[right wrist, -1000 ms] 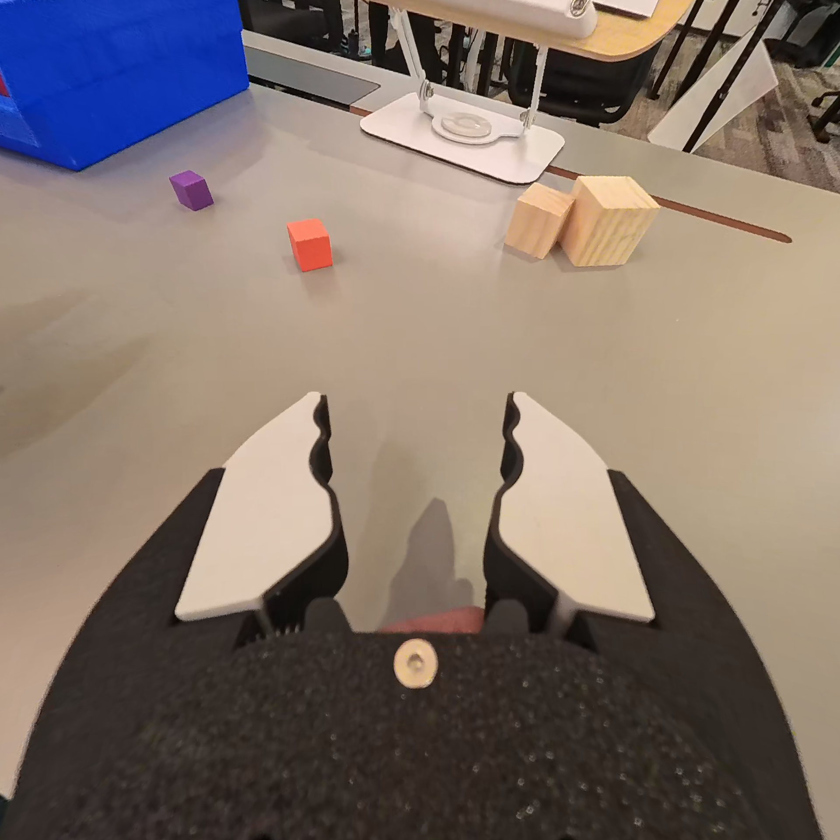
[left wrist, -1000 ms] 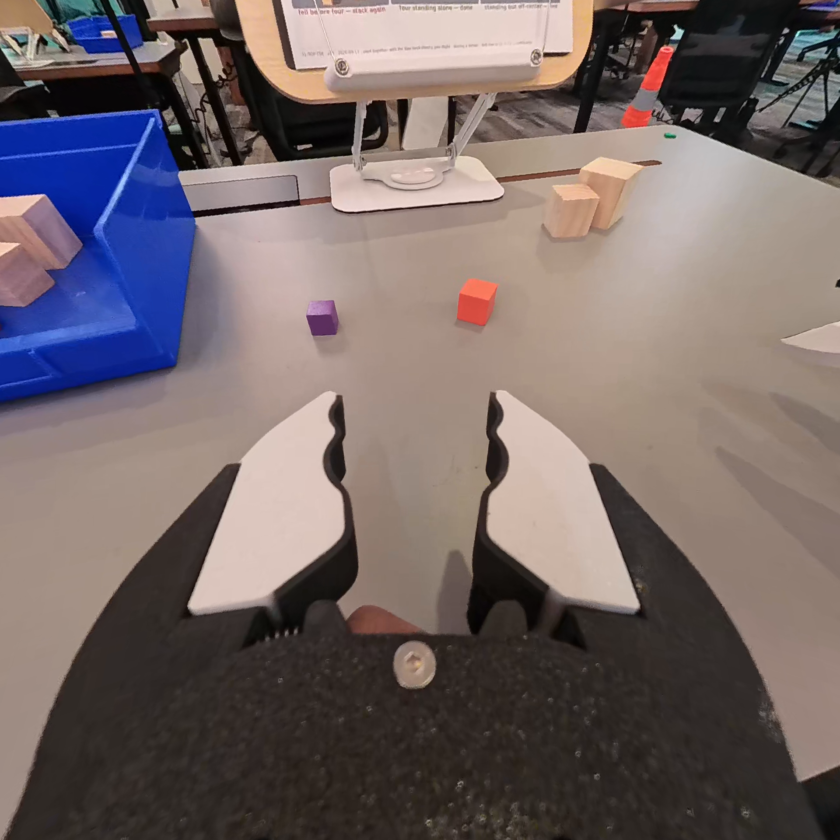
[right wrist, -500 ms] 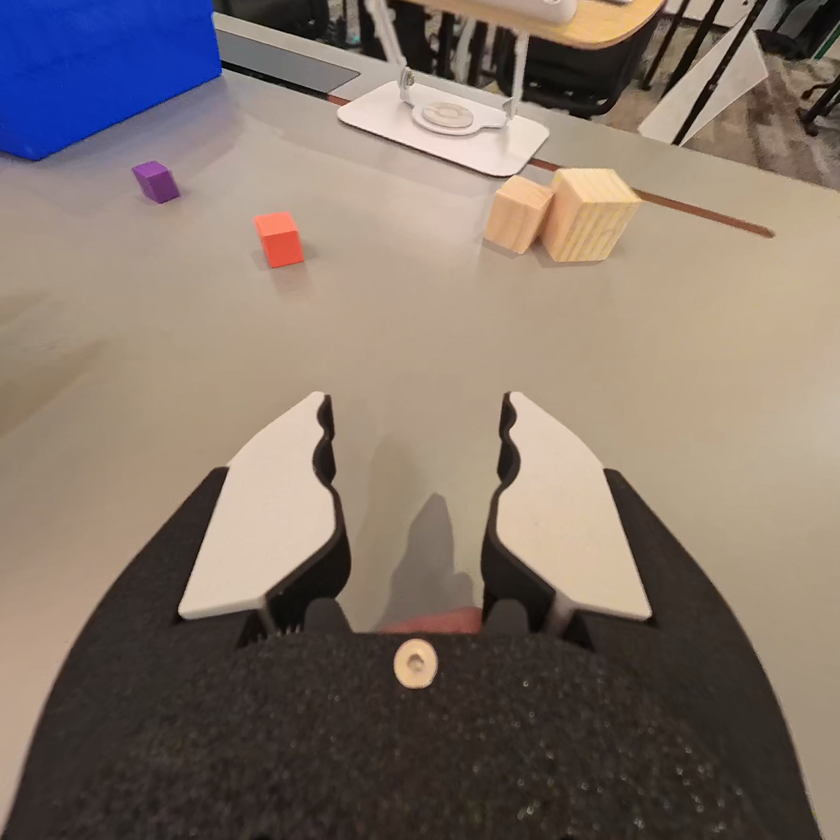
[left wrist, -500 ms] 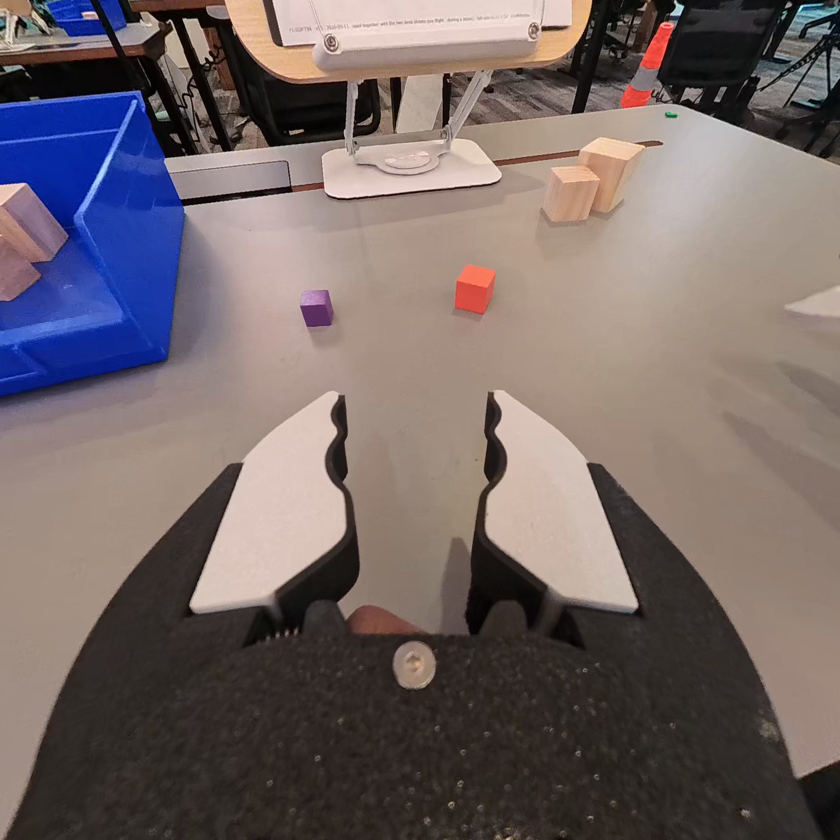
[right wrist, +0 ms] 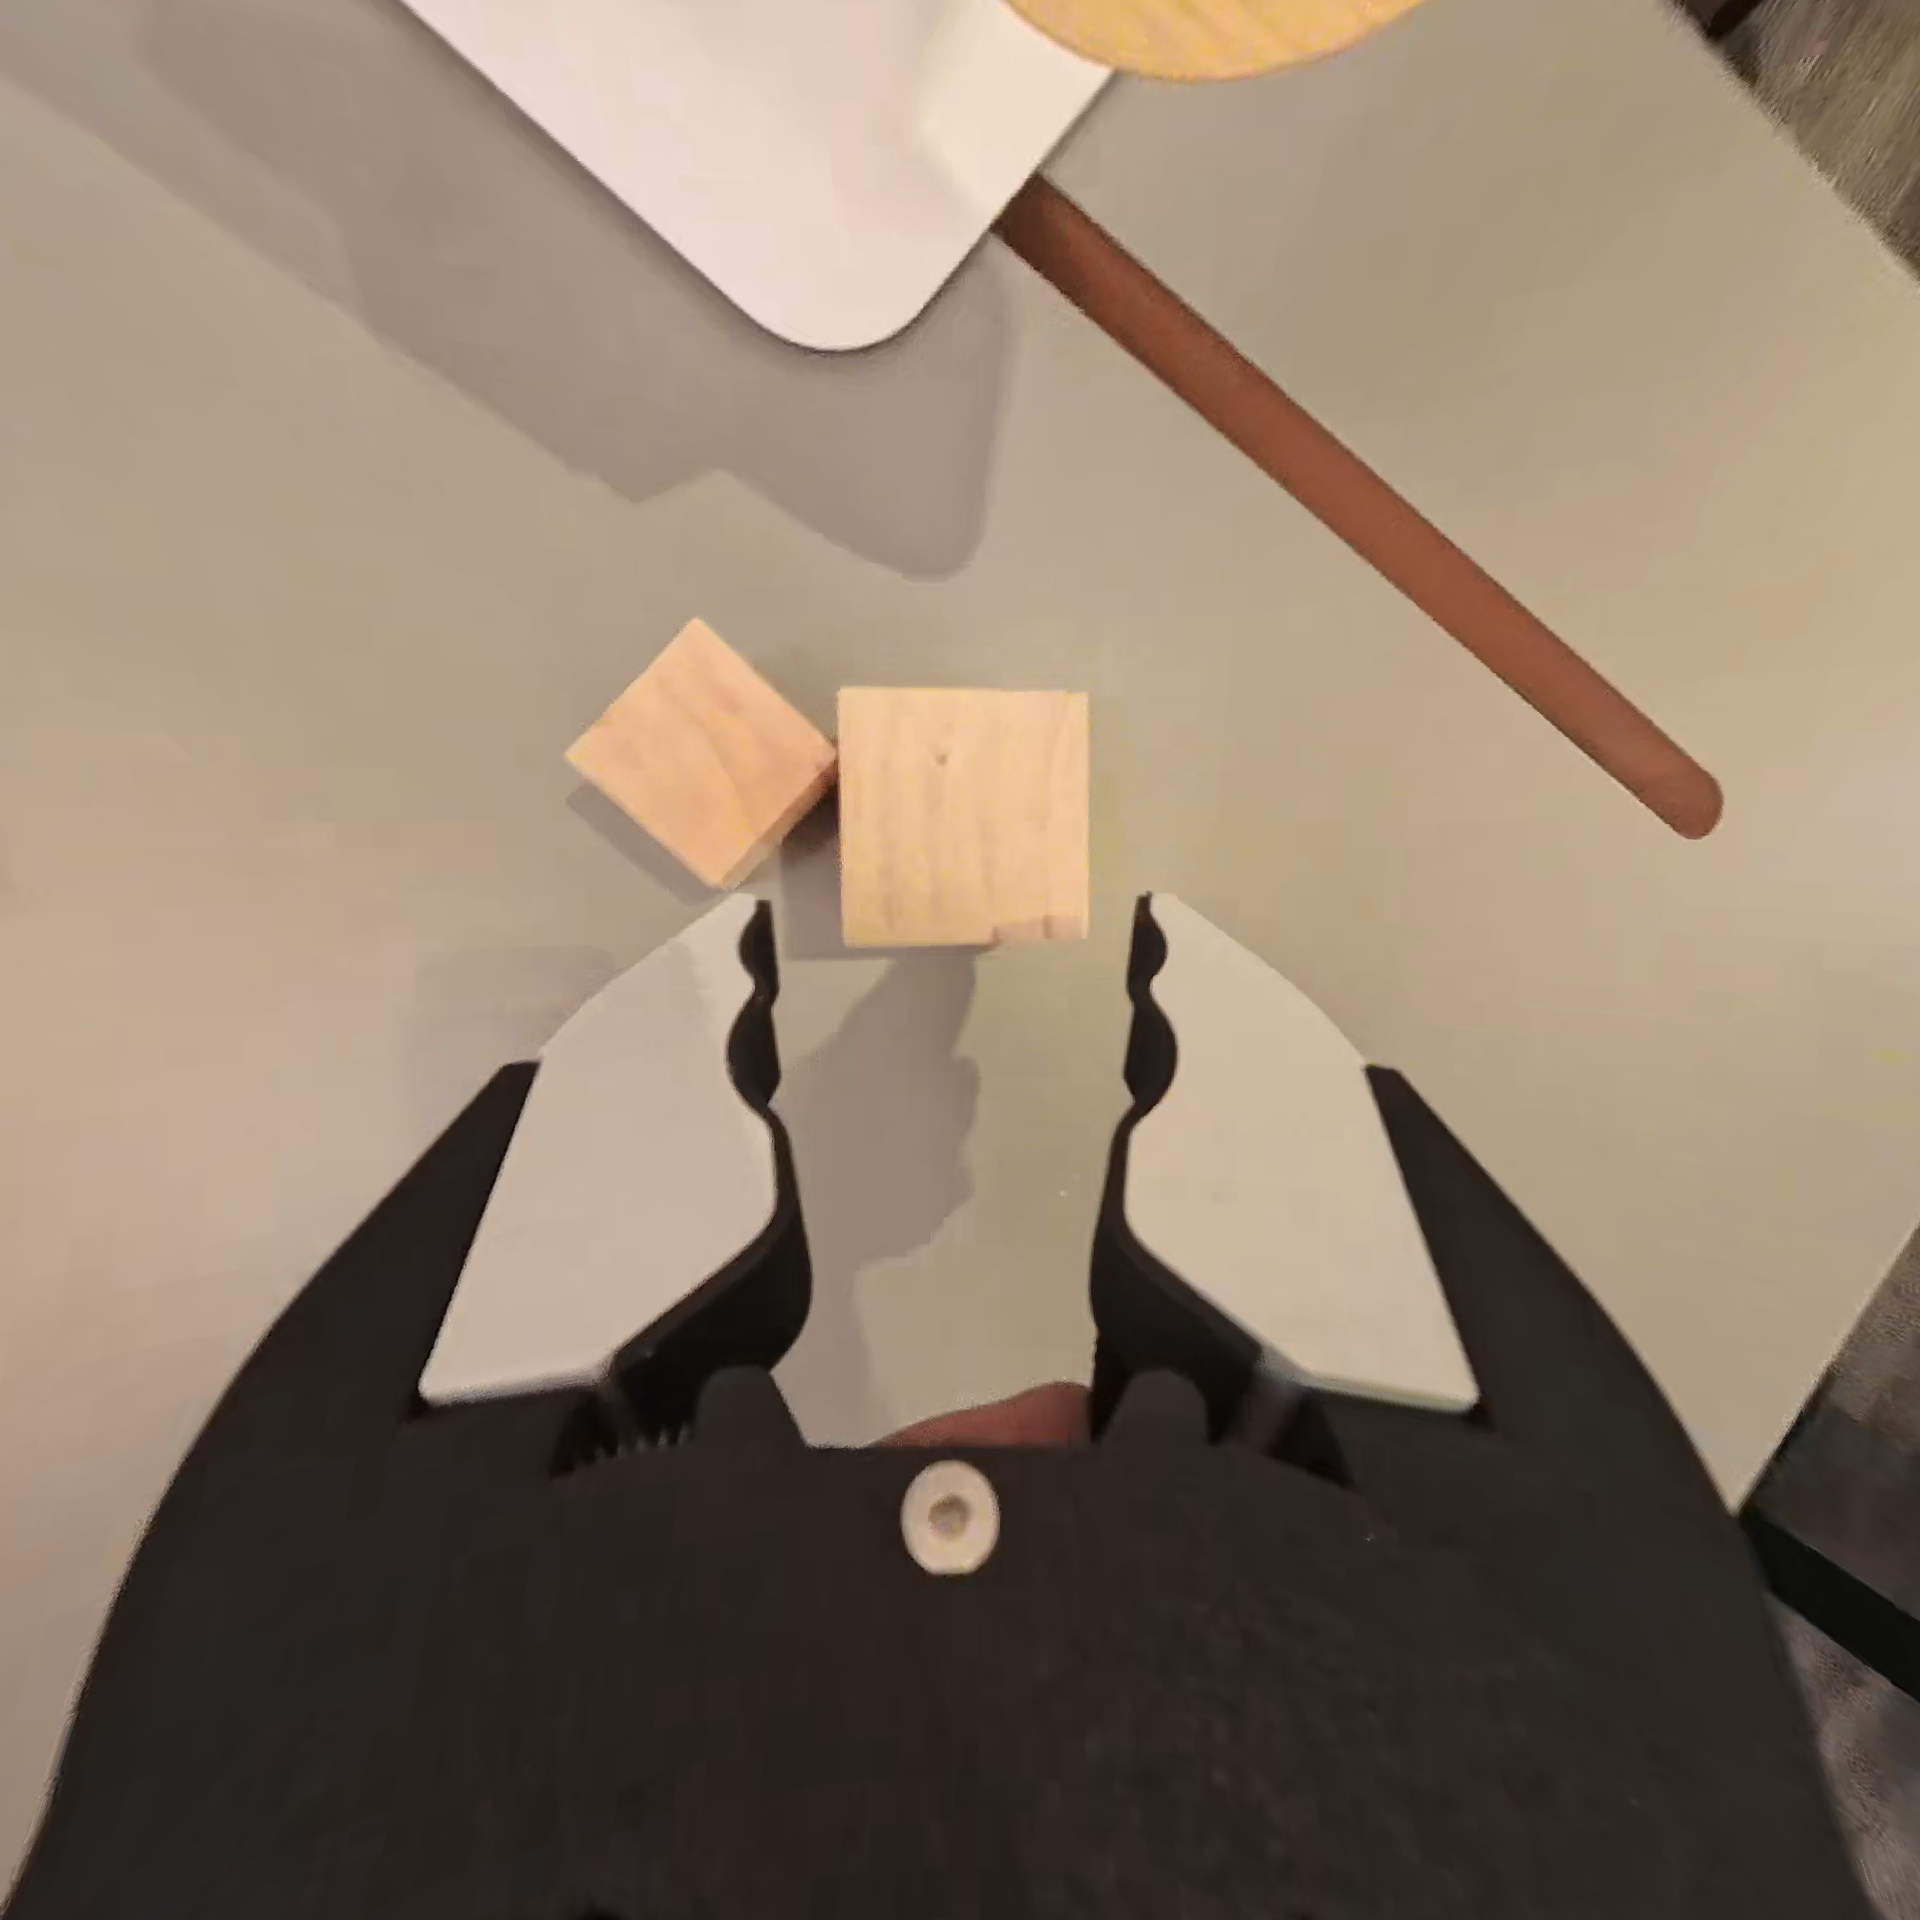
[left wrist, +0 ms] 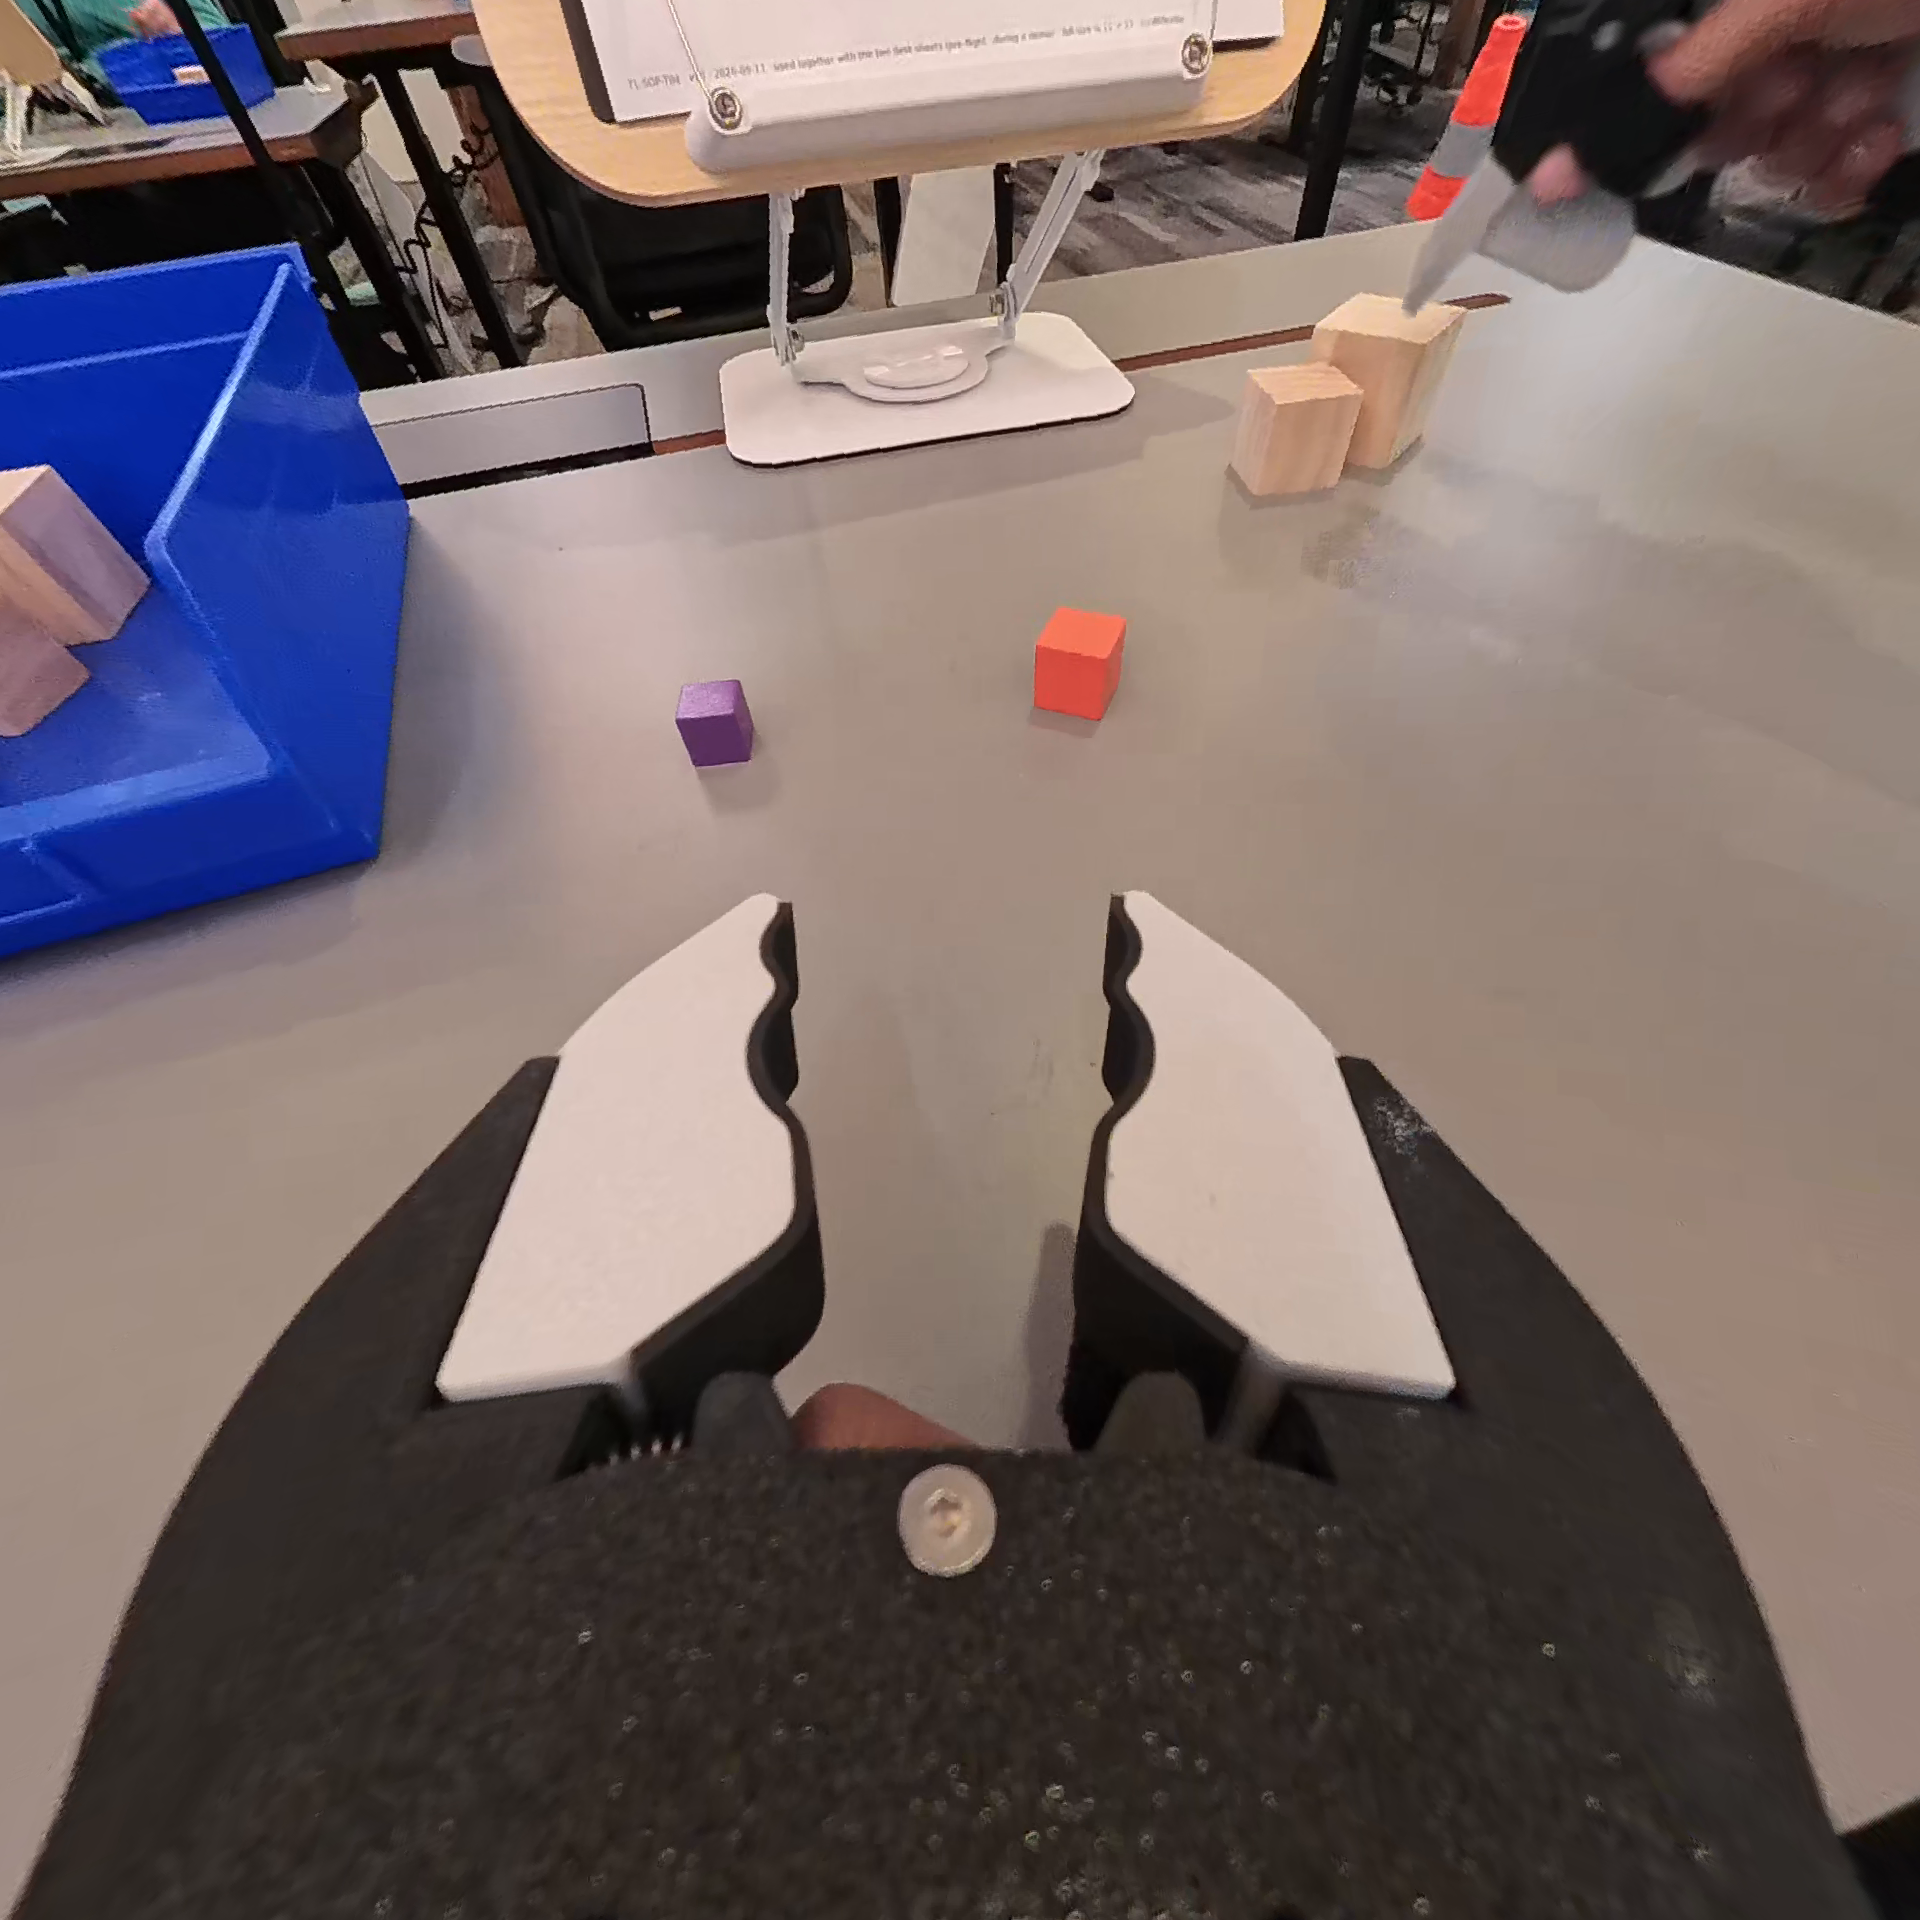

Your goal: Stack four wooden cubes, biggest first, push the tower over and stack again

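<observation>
Four cubes lie apart on the grey table (left wrist: 1455,831). The biggest plain wooden cube (right wrist: 961,816) touches a smaller plain wooden cube (right wrist: 701,750) at the far right; both also show in the left wrist view, the big cube (left wrist: 1387,374) behind the smaller cube (left wrist: 1297,428). An orange cube (left wrist: 1081,663) and a small purple cube (left wrist: 714,721) sit mid-table. My right gripper (right wrist: 951,909) is open, pointing down just above the big cube; it also shows in the left wrist view (left wrist: 1496,234). My left gripper (left wrist: 945,904) is open and empty, low over the near table.
A blue bin (left wrist: 260,582) with pale wooden blocks (left wrist: 62,561) stands at the left. A white stand base (left wrist: 925,390) carrying a wooden board (left wrist: 894,145) is at the back. A brown groove (right wrist: 1351,520) runs near the table's right edge.
My right gripper has swung forward and tipped down over the big wooden cube, entering the left wrist view at top right. My left gripper has barely moved. No cube has moved.
</observation>
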Available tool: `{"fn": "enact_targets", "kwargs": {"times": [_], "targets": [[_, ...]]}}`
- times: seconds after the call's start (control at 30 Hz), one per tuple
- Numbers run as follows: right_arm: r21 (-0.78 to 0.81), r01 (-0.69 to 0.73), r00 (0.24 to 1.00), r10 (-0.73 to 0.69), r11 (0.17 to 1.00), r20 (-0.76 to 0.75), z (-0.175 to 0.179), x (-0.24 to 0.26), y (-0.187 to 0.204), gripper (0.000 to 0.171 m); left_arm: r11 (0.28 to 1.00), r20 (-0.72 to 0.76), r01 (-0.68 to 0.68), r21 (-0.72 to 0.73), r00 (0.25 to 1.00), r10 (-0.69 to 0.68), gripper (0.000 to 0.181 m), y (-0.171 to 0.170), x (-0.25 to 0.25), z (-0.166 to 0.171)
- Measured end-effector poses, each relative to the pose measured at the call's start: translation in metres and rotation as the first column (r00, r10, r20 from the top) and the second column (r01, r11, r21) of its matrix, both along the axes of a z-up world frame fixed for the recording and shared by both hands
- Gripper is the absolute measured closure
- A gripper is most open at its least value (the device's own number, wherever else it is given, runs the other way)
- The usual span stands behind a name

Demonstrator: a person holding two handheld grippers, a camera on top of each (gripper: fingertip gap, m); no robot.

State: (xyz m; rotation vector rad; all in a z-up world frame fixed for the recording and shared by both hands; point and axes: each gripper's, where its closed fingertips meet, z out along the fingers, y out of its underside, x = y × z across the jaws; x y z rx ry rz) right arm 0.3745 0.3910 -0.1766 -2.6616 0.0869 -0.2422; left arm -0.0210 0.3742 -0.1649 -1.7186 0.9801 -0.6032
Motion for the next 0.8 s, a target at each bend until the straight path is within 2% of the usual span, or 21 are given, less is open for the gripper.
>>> {"fn": "enact_targets", "kwargs": {"times": [0.17,0.2,0.37,0.4,0.57,0.7,0.8], "targets": [[-0.200,-0.030,1.000,0.030,0.979,-0.001,-0.024,0.006,0.014,0.100,1.000,-0.010,-0.002,0.000,1.000,0.002,0.125,0.004,-0.002,-0.003],[-0.220,-0.020,1.000,0.024,0.975,0.013,-0.027,0.010,0.015,0.106,1.000,-0.010,-0.004,-0.003,1.000,0.004,0.125,0.005,-0.003,-0.003],[-0.322,-0.029,0.999,0.020,0.946,-0.033,-0.053,0.016,0.008,0.099,1.000,-0.003,-0.008,-0.016,1.000,0.008,0.126,0.009,-0.005,-0.005],[-0.314,-0.034,0.999,0.022,0.949,-0.044,-0.056,0.015,0.009,0.105,1.000,-0.003,-0.008,-0.019,1.000,0.008,0.126,0.009,-0.005,-0.005],[-0.234,-0.029,1.000,0.025,0.972,-0.017,-0.046,0.020,0.015,0.107,1.000,-0.013,0.003,-0.020,1.000,-0.003,0.127,0.007,-0.003,-0.008],[-0.046,-0.078,0.995,0.080,0.996,0.064,-0.002,0.004,0.010,0.107,1.000,-0.008,0.009,-0.013,1.000,-0.009,0.127,0.005,-0.003,-0.005],[0.153,-0.131,0.988,0.117,0.979,0.097,0.037,-0.034,-0.010,0.107,1.000,-0.007,0.012,-0.010,1.000,-0.012,0.128,0.005,-0.003,-0.005]]}}
